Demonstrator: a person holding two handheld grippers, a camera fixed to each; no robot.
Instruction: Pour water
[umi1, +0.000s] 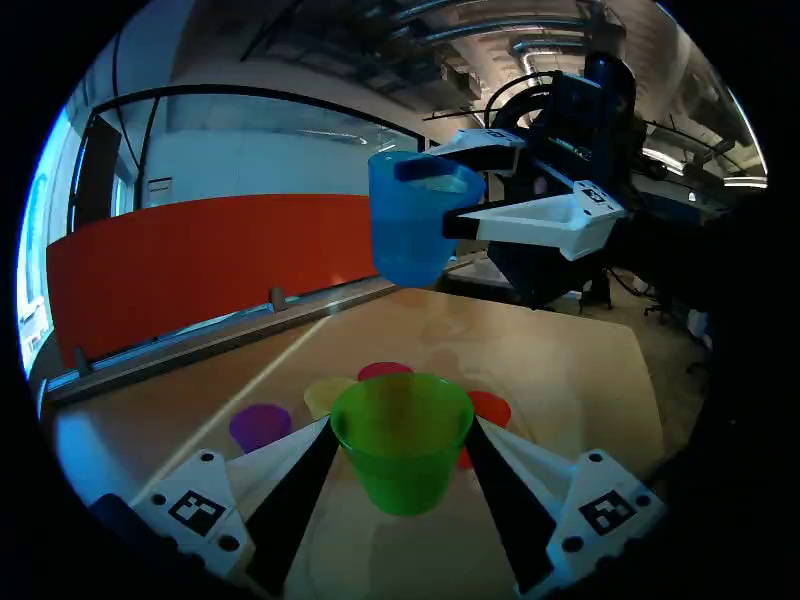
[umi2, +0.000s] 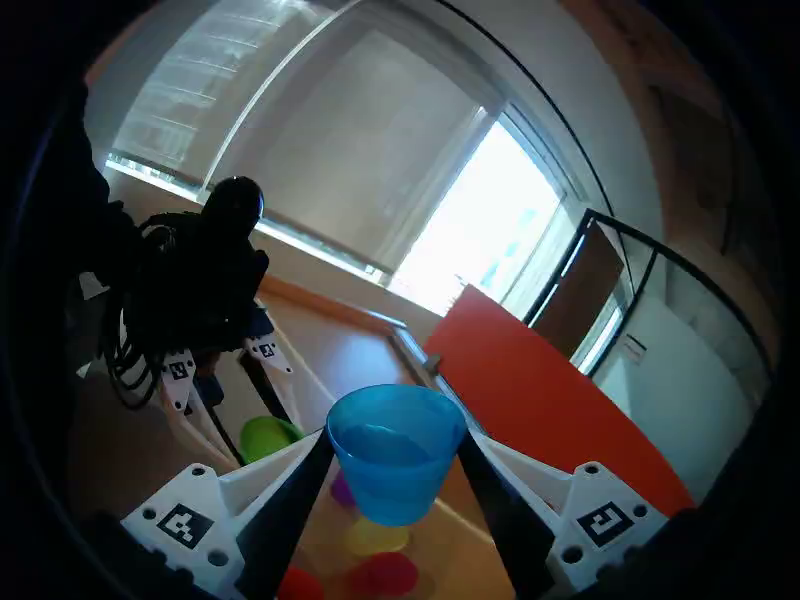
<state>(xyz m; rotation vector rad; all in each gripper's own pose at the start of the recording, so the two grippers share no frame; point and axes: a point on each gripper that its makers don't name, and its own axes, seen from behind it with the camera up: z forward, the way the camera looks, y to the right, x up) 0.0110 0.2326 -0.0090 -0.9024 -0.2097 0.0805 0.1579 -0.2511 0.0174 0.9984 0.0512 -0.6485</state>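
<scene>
My left gripper (umi1: 402, 450) is shut on a green cup (umi1: 402, 447), held upright just above the wooden table (umi1: 560, 370). Higher up and farther off, the right gripper (umi1: 440, 195) holds a blue cup (umi1: 415, 215) with water in it. In the right gripper view, my right gripper (umi2: 395, 460) is shut on the same blue cup (umi2: 393, 465), which stands upright with water showing inside. Below and to the left there, the left gripper (umi2: 255, 405) holds the green cup (umi2: 265, 435).
Small coloured cups stand on the table: purple (umi1: 260, 425), yellow (umi1: 325, 392), magenta (umi1: 385, 370) and red (umi1: 490, 408). An orange partition (umi1: 210, 260) runs along the table's far edge. From above, the yellow cup (umi2: 375, 537) and magenta cup (umi2: 385, 575) lie under the blue one.
</scene>
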